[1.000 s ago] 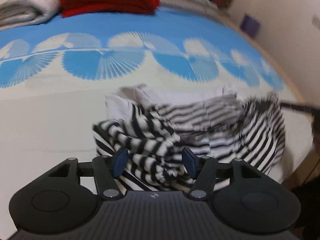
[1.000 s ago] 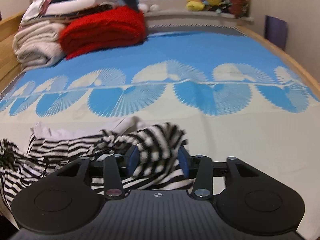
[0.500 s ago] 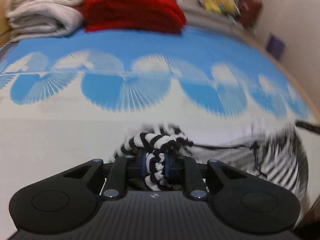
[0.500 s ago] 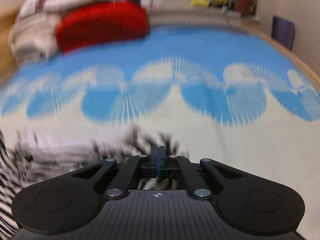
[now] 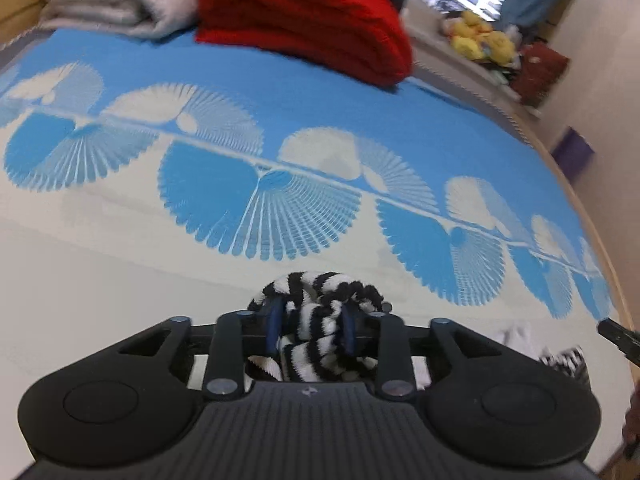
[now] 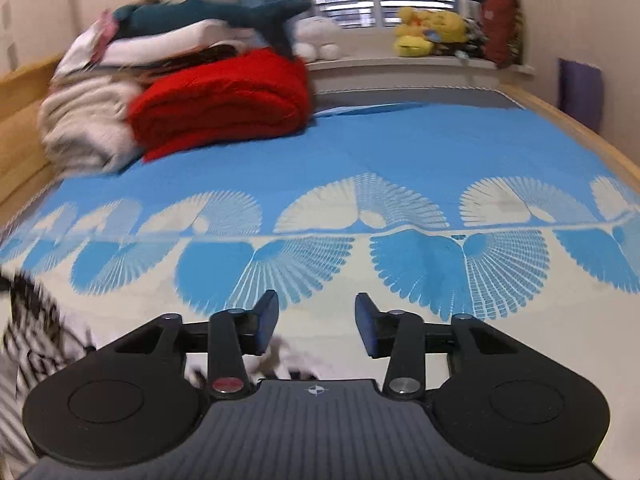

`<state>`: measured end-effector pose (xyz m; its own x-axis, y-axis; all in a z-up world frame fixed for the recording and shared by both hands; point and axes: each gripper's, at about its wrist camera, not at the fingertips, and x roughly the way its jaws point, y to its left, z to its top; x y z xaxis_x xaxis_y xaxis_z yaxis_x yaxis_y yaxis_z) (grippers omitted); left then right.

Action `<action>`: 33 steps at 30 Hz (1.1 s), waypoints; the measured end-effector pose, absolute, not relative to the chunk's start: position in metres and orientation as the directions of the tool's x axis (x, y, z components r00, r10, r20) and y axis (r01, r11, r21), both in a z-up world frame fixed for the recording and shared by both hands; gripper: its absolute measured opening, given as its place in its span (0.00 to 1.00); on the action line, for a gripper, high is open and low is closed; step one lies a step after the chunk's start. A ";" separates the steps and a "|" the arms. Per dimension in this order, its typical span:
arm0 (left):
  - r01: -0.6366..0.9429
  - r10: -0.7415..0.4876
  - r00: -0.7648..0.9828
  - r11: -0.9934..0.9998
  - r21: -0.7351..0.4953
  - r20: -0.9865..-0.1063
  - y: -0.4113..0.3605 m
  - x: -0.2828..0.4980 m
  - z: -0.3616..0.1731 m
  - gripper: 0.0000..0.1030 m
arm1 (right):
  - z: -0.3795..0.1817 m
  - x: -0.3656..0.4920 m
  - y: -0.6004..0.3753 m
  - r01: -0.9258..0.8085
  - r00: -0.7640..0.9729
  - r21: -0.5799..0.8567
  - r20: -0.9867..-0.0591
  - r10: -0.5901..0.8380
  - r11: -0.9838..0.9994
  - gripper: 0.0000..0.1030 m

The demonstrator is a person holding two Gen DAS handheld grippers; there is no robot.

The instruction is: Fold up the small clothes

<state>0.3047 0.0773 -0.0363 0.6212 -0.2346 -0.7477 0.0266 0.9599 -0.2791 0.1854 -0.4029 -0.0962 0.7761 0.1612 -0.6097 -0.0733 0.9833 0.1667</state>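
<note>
A small black-and-white striped garment (image 5: 316, 320) is bunched between the fingers of my left gripper (image 5: 310, 326), which is shut on it above the bed. More of the garment trails to the lower right (image 5: 560, 360). My right gripper (image 6: 316, 326) is open and empty. Blurred striped fabric (image 6: 28, 340) hangs at its lower left, and a bit of cloth shows under its fingers. A dark tip of the right gripper shows at the left wrist view's right edge (image 5: 618, 334).
The bed has a blue and cream fan-patterned cover (image 6: 360, 168). A folded red blanket (image 6: 224, 100) and cream blankets (image 6: 84, 128) are stacked at the far left. Plush toys (image 6: 428, 32) sit on the window ledge. A wooden bed rail (image 6: 580, 136) runs along the right.
My right gripper has opened and let go of the striped garment. My left gripper stays shut on it and has lifted and turned left. The bulk of the garment has dropped out of view.
</note>
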 end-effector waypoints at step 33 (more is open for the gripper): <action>0.315 -0.241 0.410 0.942 -0.111 -0.879 0.021 0.283 -0.085 0.10 | -0.136 0.147 -0.315 -0.607 0.473 -0.002 -0.805 0.359 0.795 0.21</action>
<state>0.2832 0.0207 -0.0854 0.4103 -0.2412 -0.8795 0.3151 0.9425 -0.1114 0.1466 -0.3146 -0.1356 0.4731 0.3585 -0.8048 -0.6066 0.7950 -0.0024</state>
